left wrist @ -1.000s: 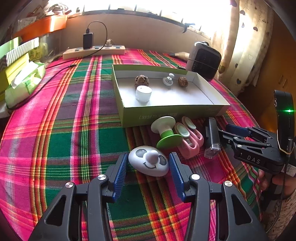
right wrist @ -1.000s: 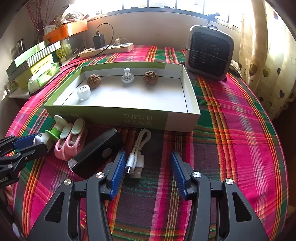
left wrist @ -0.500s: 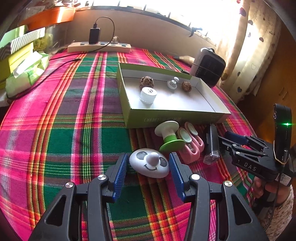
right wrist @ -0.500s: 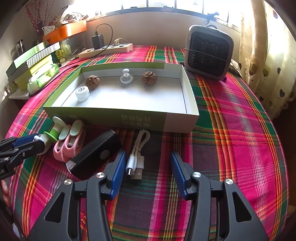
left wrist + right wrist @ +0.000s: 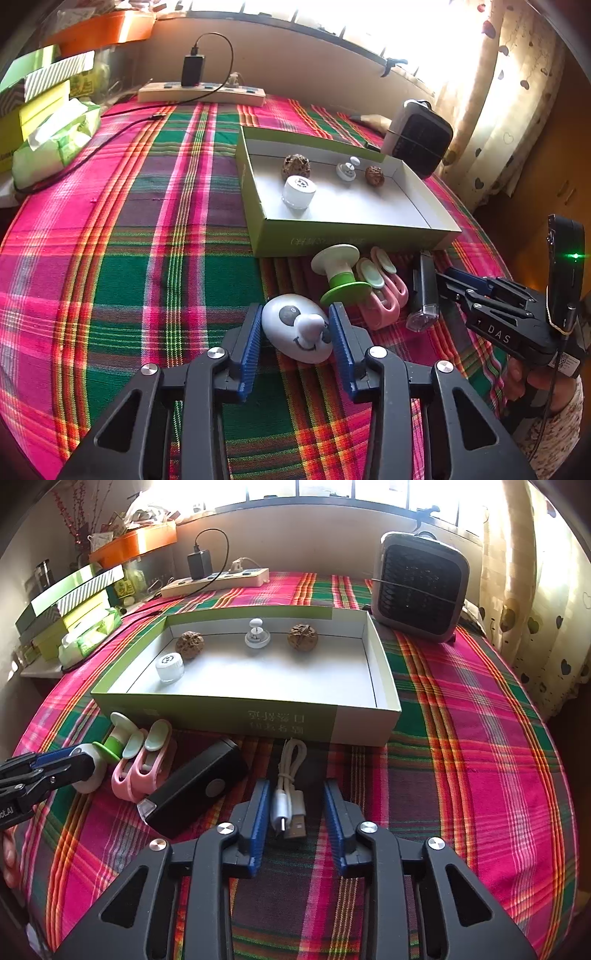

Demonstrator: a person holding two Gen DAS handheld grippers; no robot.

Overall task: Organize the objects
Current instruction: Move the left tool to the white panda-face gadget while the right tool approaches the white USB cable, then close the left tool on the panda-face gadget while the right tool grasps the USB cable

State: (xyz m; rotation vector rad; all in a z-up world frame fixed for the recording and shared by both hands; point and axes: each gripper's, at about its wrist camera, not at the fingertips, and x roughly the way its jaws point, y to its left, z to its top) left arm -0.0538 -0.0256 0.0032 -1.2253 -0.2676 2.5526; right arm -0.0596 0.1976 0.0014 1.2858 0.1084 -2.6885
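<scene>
I had both claws closing at once, where a second earlier each had stood wide around its target. Low in the centre of the left wrist view, the left gripper (image 5: 295,334) had drawn its blue pads in against the sides of the white panda-faced gadget (image 5: 297,328), an egg-shaped shell with grey eye patches, a raised nose knob and a thin smile, lying on the plaid tablecloth (image 5: 122,258); the pads looked to be touching it, so I judged the pick nearly secured. In the right wrist view, low centre, the right gripper (image 5: 295,805) was narrowing on the bundled white USB cable (image 5: 288,794), its loop toward the box and its plugs toward me, though a gap showed on the right side, so it was not yet pinched. Just above both lay the green-walled cardboard box (image 5: 221,710), holding two walnuts (image 5: 303,637), a white jar (image 5: 169,667) and a small white knob piece (image 5: 257,635). Left of the cable waited a black power bank (image 5: 195,786), pink clips (image 5: 144,764) and a green-and-white spool (image 5: 118,738).
</scene>
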